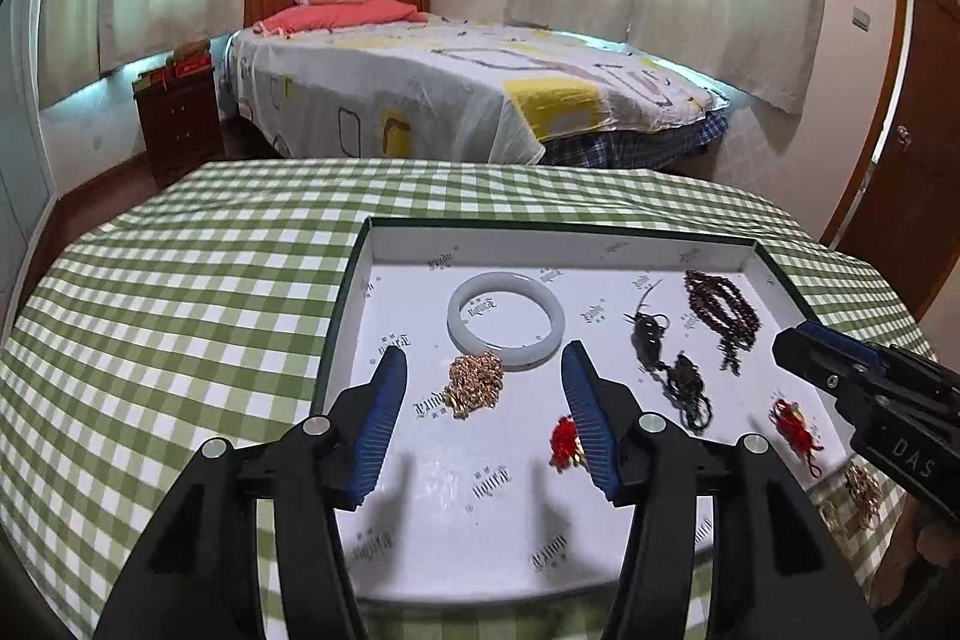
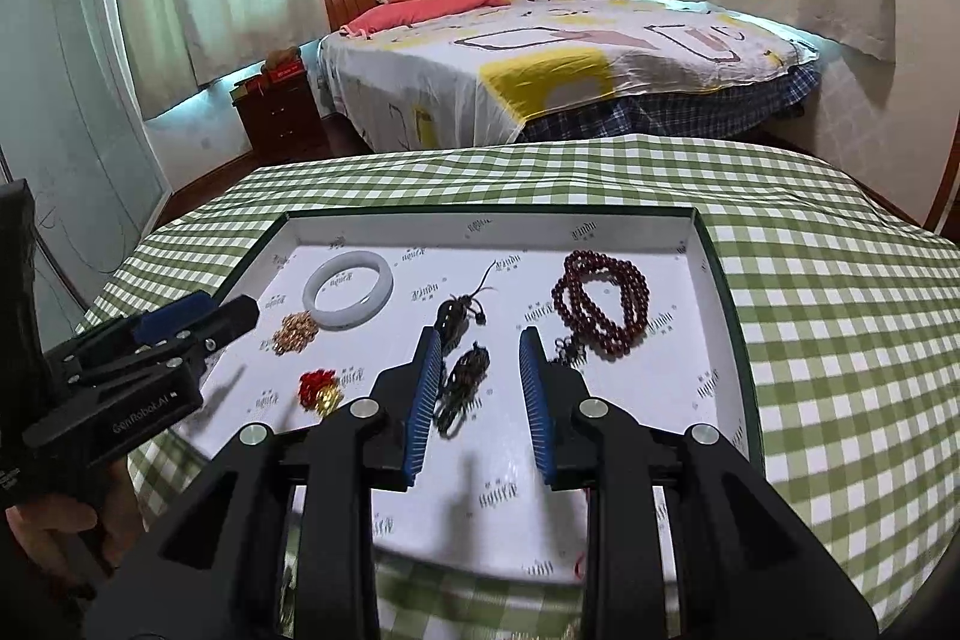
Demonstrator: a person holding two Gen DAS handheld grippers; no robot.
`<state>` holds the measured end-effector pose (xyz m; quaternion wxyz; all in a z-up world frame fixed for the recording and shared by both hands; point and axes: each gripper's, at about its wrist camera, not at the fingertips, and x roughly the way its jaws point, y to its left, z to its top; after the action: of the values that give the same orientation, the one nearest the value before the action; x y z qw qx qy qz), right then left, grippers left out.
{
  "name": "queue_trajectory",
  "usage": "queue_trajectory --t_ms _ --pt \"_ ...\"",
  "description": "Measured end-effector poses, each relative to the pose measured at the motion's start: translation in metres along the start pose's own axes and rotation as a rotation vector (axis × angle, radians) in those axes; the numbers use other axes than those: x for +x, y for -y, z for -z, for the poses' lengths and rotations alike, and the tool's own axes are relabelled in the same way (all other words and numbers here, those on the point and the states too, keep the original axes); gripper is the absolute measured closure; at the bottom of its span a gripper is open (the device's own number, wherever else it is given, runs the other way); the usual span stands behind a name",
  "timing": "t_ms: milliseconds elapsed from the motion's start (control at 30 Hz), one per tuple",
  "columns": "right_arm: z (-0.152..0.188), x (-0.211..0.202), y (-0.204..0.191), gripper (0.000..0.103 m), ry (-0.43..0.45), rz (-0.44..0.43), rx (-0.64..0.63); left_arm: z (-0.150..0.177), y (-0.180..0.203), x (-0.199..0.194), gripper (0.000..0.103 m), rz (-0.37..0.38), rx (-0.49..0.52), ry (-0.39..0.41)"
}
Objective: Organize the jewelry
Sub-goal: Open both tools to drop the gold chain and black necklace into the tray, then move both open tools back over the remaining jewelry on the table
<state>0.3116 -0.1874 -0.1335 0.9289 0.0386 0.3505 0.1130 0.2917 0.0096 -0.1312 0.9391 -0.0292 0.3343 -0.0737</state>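
Observation:
A shallow white box lid (image 1: 372, 292) (image 2: 714, 280) lies on the checked table and holds jewelry. A white jade bangle (image 1: 543, 340) (image 2: 384, 289), a gold chain (image 1: 474, 382) (image 2: 295, 331), a red tassel charm (image 1: 564, 442) (image 2: 318, 388), dark cord pendants (image 1: 651, 334) (image 2: 462, 376) and a dark red bead necklace (image 1: 723, 310) (image 2: 606, 310) lie in it. My left gripper (image 1: 483, 358) (image 2: 198, 316) is open and empty above the gold chain. My right gripper (image 2: 480, 340) (image 1: 798, 340) is open and empty over the dark pendants. A second red charm (image 1: 792, 424) lies near the lid's right edge.
The table carries a green-and-white checked cloth (image 1: 180, 310) (image 2: 840, 340). Another gold piece (image 1: 864, 496) lies on the cloth outside the lid's near right corner. A bed (image 1: 450, 88), a wooden nightstand (image 1: 180, 124) and a door (image 1: 912, 130) stand beyond the table.

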Motion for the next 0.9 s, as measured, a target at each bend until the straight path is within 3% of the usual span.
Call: queue_trajectory --t_ms 333,667,900 --pt "0.028 -0.032 -0.003 0.076 0.002 0.014 -0.002 0.032 0.015 -0.04 0.05 0.003 0.021 0.023" --pt "0.061 -0.056 0.009 0.076 -0.03 0.032 0.028 0.073 0.019 -0.047 0.051 0.013 0.012 -0.065" --pt "0.081 -0.066 0.013 0.076 -0.052 0.035 0.037 0.083 0.025 -0.054 0.051 0.019 0.033 -0.076"
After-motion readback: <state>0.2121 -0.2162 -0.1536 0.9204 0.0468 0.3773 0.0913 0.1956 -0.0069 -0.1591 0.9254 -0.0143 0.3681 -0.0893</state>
